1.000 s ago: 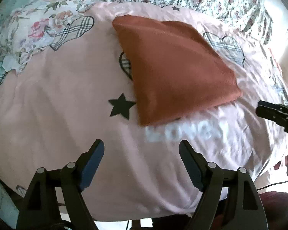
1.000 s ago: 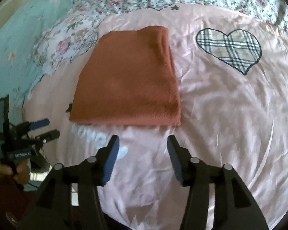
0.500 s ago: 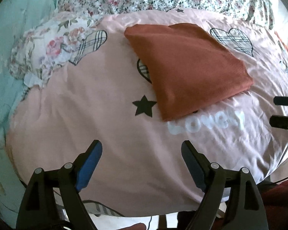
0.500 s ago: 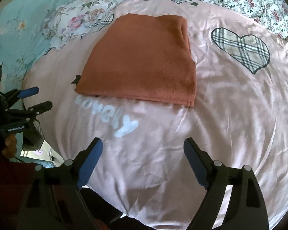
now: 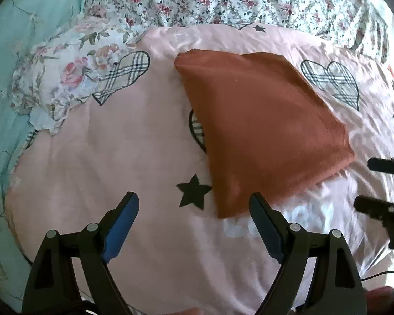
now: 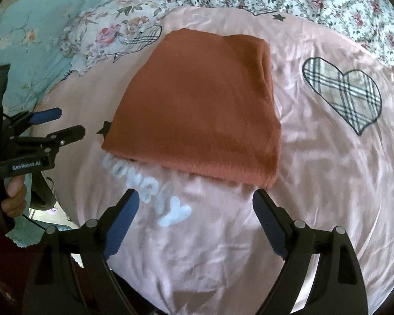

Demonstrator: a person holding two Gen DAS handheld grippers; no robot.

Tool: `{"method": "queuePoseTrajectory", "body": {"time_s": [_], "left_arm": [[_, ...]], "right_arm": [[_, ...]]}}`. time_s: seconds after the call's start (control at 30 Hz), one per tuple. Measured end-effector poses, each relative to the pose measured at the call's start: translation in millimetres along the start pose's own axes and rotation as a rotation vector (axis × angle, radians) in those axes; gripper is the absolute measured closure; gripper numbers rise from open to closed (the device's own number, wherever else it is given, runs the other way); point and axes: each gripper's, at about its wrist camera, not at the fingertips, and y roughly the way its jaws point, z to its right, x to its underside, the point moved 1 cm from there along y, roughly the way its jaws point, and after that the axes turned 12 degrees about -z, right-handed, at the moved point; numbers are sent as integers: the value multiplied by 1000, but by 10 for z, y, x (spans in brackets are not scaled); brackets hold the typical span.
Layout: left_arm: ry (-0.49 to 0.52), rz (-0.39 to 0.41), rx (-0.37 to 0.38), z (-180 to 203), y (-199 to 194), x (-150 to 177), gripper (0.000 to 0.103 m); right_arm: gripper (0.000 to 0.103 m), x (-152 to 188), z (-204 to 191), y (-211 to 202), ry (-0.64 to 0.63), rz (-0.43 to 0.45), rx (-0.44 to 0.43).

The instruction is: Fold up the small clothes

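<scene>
A rust-orange garment (image 5: 262,128) lies folded into a flat rectangle on a pink quilt (image 5: 118,157); it also shows in the right wrist view (image 6: 202,115). My left gripper (image 5: 194,210) is open and empty, hovering just short of the garment's near left corner. My right gripper (image 6: 195,202) is open and empty, just short of the garment's near edge. The left gripper also shows at the left of the right wrist view (image 6: 57,124), and the right gripper at the right edge of the left wrist view (image 5: 373,183).
The pink quilt (image 6: 328,183) carries plaid hearts (image 6: 344,97), a black star (image 5: 194,191) and white lettering (image 6: 147,186). A floral pillow (image 5: 65,78) lies at the left, a floral sheet (image 5: 223,0) behind, and a teal sheet (image 5: 2,78) at the far left.
Both grippers have moved closer to the garment since half a second ago. The right gripper opened wide between the two earlier frames. The garment has not moved.
</scene>
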Motion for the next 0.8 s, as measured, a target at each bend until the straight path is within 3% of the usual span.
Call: {"method": "queuePoseTrajectory", "body": {"time_s": [0.8], "left_arm": [[-21,-26,1,64,195,-527,17]], "right_arm": [[13,-823,209,172,39,23,-73]]}}
